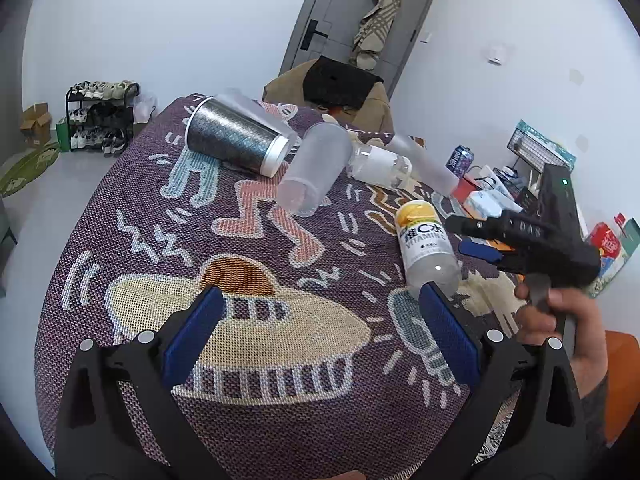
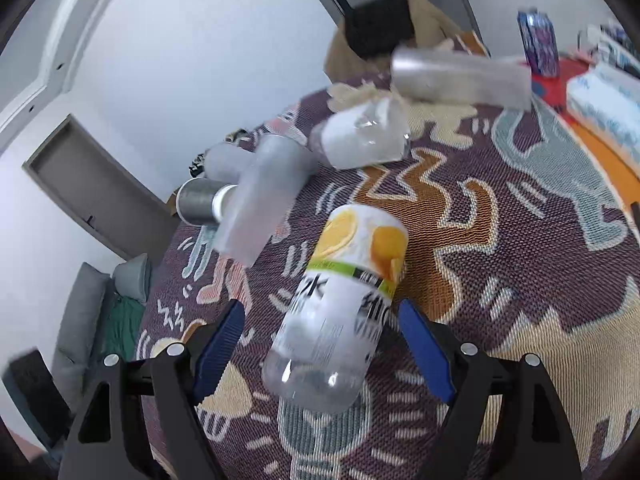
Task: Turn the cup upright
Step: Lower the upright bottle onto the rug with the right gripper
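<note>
Right claw (image 2: pixel 320 340) gapes wide around the vitamin C bottle (image 2: pixel 340 304) lying at 12 o'clock — close squarely mid-body, then tip it upright. Left claw (image 1: pixel 320 332) wide, empty.

Cup: frosted translucent plastic tumbler (image 1: pixel 314 168) (image 2: pixel 262 196)
Pose: lay on its side, not upright
Place: on the patterned cloth, between the dark textured tumbler (image 1: pixel 236 140) and a crushed clear bottle (image 1: pixel 380 166)

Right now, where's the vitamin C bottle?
The vitamin C bottle lies on its side on the patterned blanket, between the open fingers of the right tool, with a frosted cup lying beyond it to the left.
</note>
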The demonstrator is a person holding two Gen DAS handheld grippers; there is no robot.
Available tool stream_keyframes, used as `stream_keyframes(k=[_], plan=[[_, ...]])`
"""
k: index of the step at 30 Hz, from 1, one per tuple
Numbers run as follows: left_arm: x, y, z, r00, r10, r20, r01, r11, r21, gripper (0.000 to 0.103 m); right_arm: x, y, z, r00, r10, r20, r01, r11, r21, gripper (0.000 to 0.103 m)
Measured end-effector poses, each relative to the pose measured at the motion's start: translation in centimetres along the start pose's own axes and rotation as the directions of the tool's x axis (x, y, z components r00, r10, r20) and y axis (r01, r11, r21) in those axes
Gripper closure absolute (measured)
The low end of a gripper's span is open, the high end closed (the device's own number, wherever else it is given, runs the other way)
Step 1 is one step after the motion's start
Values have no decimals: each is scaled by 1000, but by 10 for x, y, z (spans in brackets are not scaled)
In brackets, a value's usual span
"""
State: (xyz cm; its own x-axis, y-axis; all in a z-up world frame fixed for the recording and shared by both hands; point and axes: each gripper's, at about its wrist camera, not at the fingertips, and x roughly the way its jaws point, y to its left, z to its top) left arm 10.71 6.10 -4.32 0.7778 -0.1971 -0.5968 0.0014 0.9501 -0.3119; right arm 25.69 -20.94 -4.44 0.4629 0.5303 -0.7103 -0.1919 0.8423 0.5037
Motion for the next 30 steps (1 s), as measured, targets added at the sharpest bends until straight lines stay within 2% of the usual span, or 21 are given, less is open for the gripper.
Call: stream_keyframes(k=[5,10,13,15,16,20,23,27,30], plan=[[9,9,4,1000,18,-2,-18,1000,-23,6,31,-11,23,996,7,-94,0,998,66,25],[17,17,7,1000,25,-13,-26,999,-44,6,67,-26,38,979,16,-205,11,991,131,27],[23,22,7,999,29,-23,-31,998,-51,6,77,-29,41,972,32,-231,2,990,143,28],[25,24,7,999,31,-28,-33,998,-54,6,77,-28,44,970,22,-241,11,991,137,38],[26,25,7,999,31,-29,-33,998,-55,6,77,-28,45,970,28,-241,6,991,137,38],[28,27,9,999,28,-27,-30,997,-70,6,55,-16,43,988,12,-155,-2,998,65,39],[28,25,10,999,26,-20,-27,997,-67,6,30,4,30,996,52,-69,-55,998,-30,41],[25,19,10,1000,19,-12,-20,998,-54,6,-3,39,4,996,-25,86,45,972,-231,41],[21,16,8,1000,15,-7,-15,999,-46,6,-16,51,-12,988,-54,146,98,944,-316,41]])
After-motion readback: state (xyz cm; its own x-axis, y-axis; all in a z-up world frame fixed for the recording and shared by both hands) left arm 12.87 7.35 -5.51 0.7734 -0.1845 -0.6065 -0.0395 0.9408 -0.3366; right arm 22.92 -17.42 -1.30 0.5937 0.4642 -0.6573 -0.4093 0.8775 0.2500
